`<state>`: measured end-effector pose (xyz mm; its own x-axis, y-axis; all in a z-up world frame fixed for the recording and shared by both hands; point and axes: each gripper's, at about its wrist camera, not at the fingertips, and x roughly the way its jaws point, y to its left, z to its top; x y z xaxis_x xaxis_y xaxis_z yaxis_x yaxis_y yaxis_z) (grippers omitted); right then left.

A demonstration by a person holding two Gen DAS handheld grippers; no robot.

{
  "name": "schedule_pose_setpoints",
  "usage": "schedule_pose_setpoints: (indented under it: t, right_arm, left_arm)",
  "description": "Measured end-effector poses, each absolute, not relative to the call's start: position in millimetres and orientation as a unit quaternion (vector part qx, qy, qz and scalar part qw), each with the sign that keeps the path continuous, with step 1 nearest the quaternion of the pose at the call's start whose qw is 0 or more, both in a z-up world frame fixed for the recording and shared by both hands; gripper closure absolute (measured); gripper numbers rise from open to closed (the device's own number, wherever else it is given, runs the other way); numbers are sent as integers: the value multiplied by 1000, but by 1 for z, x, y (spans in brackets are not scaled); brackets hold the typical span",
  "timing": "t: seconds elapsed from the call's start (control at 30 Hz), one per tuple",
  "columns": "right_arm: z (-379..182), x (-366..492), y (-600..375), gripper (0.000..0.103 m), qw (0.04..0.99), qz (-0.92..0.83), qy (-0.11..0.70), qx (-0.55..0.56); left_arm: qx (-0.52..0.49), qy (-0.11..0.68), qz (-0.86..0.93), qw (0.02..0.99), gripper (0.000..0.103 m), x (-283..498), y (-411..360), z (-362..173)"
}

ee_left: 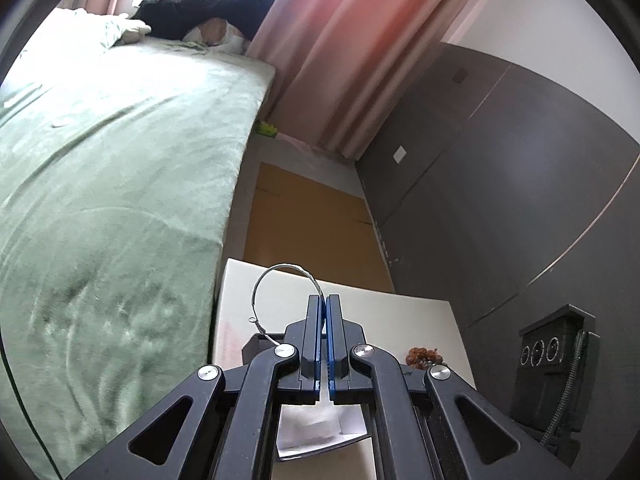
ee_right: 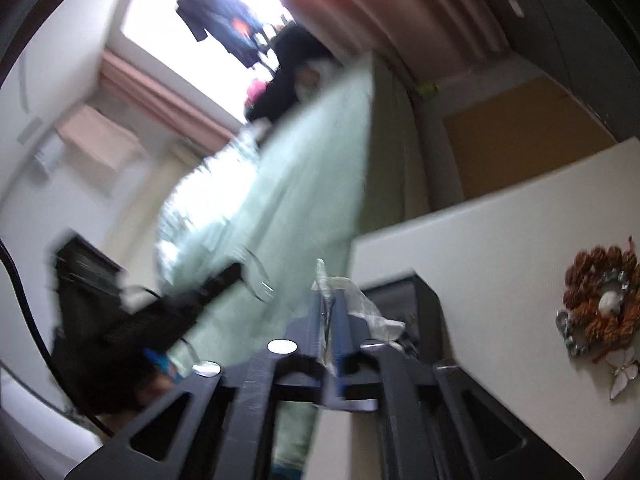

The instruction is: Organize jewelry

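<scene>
My left gripper [ee_left: 324, 299] is shut on a thin silver wire bangle [ee_left: 260, 284], which loops up and left from the pads above the white tabletop [ee_left: 420, 320]. In the blurred right wrist view, my right gripper [ee_right: 330, 300] has its fingers close together with a crumpled clear plastic bag [ee_right: 360, 304] pinched between them. The left gripper [ee_right: 234, 272] shows there at the left with the bangle [ee_right: 260, 280]. A black jewelry box [ee_right: 420, 300] sits just behind the right fingers. A brown beaded piece [ee_right: 596, 300] with a pearl lies on the table at the right.
A bed with a green cover [ee_left: 120, 160] runs along the table's left side. A dark cabinet wall [ee_left: 500, 200] stands to the right, and a black device with a coiled cord [ee_left: 556, 360] sits near it. A white butterfly pendant [ee_right: 624, 372] lies below the beaded piece.
</scene>
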<state>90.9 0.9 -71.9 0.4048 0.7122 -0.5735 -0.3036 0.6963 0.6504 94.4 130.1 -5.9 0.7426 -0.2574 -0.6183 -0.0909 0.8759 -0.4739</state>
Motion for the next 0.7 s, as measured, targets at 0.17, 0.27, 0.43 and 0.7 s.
schedule_pose_setpoints:
  t: [0.17,0.27,0.43,0.7]
  right_arm:
    - [-71,90,-11,49,815,295,446,222]
    - [-62,87,-32,34,834,269,424,227]
    - [-53,83,-66,31,845,235,412,246]
    - [-45,80,-104,31,851,203,404,267]
  left_arm:
    - [-238,372,-53,896,102,97,122,-10]
    - [-231,385,-64,891,102,99,112,-14]
    - [-215,404,-73,886,102,103,95,-21]
    - [-217,464,-56,857,56,120,81,-45]
